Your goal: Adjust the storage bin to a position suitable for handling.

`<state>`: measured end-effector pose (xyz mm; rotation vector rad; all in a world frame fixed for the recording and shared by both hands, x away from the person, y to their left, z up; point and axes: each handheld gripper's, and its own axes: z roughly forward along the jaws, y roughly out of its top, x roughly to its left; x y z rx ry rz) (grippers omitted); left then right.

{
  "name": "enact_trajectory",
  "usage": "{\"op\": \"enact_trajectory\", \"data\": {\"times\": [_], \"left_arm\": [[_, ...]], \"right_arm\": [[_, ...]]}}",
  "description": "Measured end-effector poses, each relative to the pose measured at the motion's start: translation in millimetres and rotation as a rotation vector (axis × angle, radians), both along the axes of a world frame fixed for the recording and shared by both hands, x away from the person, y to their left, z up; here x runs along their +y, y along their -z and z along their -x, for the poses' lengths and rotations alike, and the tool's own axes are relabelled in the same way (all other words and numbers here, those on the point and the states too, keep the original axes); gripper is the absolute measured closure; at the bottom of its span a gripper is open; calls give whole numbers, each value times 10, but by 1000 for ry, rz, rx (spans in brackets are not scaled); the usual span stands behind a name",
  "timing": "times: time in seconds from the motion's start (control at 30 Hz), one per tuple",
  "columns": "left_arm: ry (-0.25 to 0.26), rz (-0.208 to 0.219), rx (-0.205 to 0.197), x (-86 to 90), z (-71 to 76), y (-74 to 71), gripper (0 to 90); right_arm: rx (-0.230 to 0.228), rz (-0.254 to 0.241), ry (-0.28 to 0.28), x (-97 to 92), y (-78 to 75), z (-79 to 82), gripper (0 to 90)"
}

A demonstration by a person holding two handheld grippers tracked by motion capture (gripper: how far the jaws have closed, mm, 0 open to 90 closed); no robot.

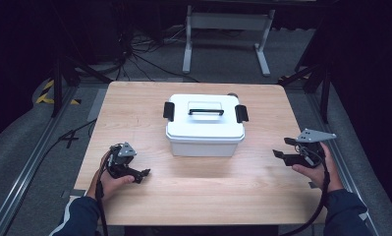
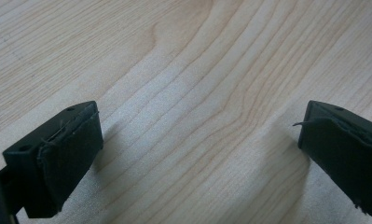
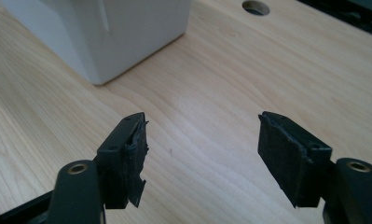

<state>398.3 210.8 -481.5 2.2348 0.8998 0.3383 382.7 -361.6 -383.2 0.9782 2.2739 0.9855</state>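
A white lidded box [image 1: 205, 125] with a black handle [image 1: 206, 112] and two black side latches stands in the middle of the wooden table [image 1: 134, 108]; its lid is on. My left gripper [image 1: 143, 174] rests low at the front left of the table, held by a hand, jaws spread wide over bare wood [image 2: 197, 126]. My right gripper [image 1: 281, 148] hovers at the right edge, open, pointing toward the box, whose white corner [image 3: 109, 32] shows ahead of its jaws. Neither gripper touches the box.
A round hole [image 3: 255, 6] is cut in the tabletop beyond the box. A white metal stand [image 1: 227, 29] and loose cables [image 1: 134, 54] lie on the floor past the table. Metal rails run along both sides.
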Motion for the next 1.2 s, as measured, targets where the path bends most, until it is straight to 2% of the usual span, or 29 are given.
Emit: {"op": "enact_trajectory", "data": {"times": [0.1, 0.17, 0.23, 0.27, 0.4, 0.47, 0.5, 0.53, 0.6, 0.77, 0.97, 1.2], "left_arm": [[0, 0, 0, 0, 1, 0, 2], [-1, 0, 0, 0, 1, 0, 2], [0, 0, 0, 0, 1, 0, 2], [0, 0, 0, 0, 1, 0, 2], [0, 0, 0, 0, 1, 0, 2], [0, 0, 0, 0, 1, 0, 2], [0, 0, 0, 0, 1, 0, 2], [-1, 0, 0, 0, 1, 0, 2], [-1, 0, 0, 0, 1, 0, 2], [0, 0, 0, 0, 0, 0, 2], [0, 0, 0, 0, 1, 0, 2], [0, 0, 0, 0, 0, 0, 2]], "right_arm": [[-15, 0, -18, 55, -141, -41, 334], [-19, -13, -41, 86, -290, -88, 333], [-25, -3, -45, 111, -345, -107, 333], [-24, 0, -65, 153, -457, -138, 341], [-30, 6, -111, 250, -684, -215, 358], [-28, 34, -140, 330, -821, -273, 359], [-28, 34, -140, 330, -821, -273, 359], [-24, 40, -154, 375, -894, -306, 366], [-18, 73, -182, 486, -1025, -369, 369], [-26, 116, -228, 759, -1258, -482, 377], [-24, 148, -266, 1002, -1310, -563, 378], [4, 181, -314, 1264, -1241, -637, 392]]}}
